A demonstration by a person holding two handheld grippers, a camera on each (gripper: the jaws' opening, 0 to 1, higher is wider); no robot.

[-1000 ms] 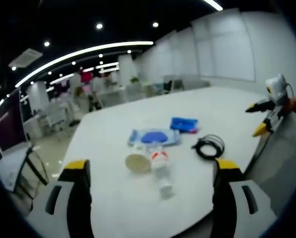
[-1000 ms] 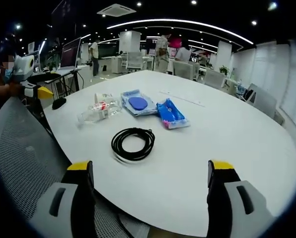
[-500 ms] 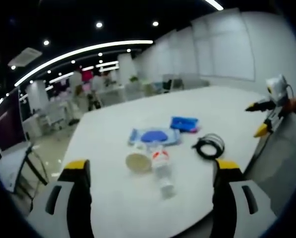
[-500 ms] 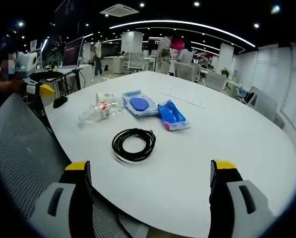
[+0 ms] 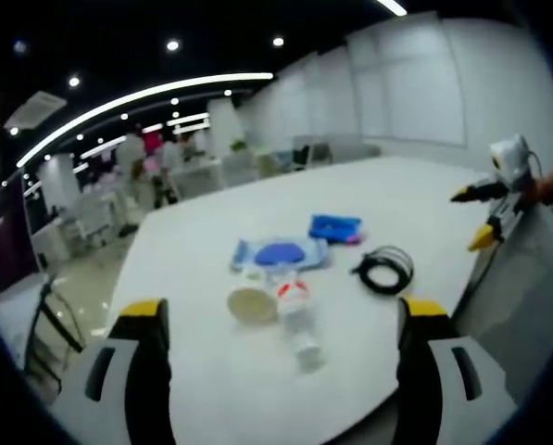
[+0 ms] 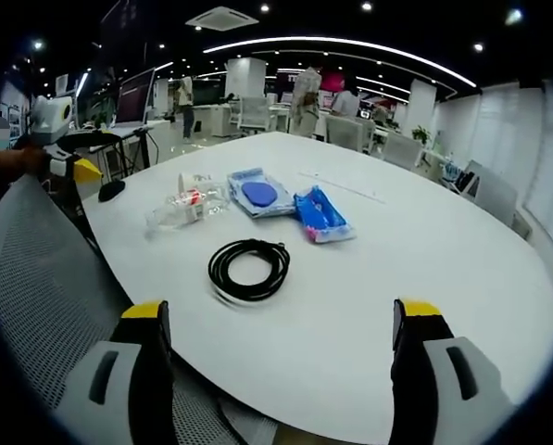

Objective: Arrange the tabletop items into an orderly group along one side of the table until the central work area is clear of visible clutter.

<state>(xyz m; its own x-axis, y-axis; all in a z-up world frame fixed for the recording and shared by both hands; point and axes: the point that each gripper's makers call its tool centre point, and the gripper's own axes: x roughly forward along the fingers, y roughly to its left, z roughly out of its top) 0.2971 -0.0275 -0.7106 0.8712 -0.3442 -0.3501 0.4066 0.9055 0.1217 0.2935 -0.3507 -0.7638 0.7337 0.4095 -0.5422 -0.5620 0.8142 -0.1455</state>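
I hold my left tool [image 5: 276, 320] and right tool [image 6: 281, 320] spread and empty at the white round worktop's [image 6: 424, 260] edge, sizing up the black coiled cable [image 6: 249, 268], clear plastic bottle [image 6: 182, 209] and blue packets [image 6: 319, 214] cluttering its centre.

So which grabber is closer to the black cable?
Right, probably. The cable lies just beyond the open right gripper. From the left gripper, a cup and a bottle come first, with the cable farther off to one side.
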